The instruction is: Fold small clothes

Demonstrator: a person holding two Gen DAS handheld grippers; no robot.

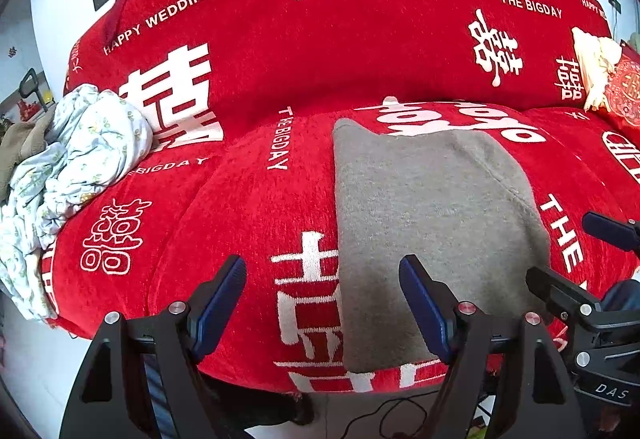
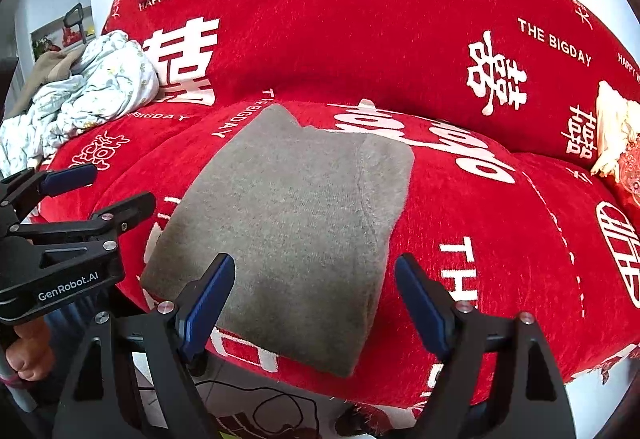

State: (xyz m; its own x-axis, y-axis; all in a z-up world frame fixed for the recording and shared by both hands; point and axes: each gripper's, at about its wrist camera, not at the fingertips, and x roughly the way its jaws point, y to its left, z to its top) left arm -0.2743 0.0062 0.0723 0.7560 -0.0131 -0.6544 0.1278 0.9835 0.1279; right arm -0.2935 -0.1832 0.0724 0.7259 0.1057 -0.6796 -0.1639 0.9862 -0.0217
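A grey knit garment [image 1: 432, 223] lies folded flat as a rectangle on the red sofa seat [image 1: 248, 223], and shows again in the right wrist view [image 2: 292, 223]. My left gripper [image 1: 322, 303] hovers open over the seat's front edge, its right finger above the garment's near left part. My right gripper [image 2: 314, 303] is open too, held above the garment's near edge with nothing between its fingers. Each gripper appears in the other's view: the right gripper [image 1: 560, 251] at the right edge, the left gripper [image 2: 100, 187] at the left edge.
A crumpled pile of pale floral clothes [image 1: 76, 155] and a tan cloth [image 1: 20, 147] sit at the sofa's left end [image 2: 92, 95]. A red cushion with a cream tassel [image 1: 600, 79] rests at the right end. Below the seat's front edge a black cable [image 2: 280, 411] lies on the floor.
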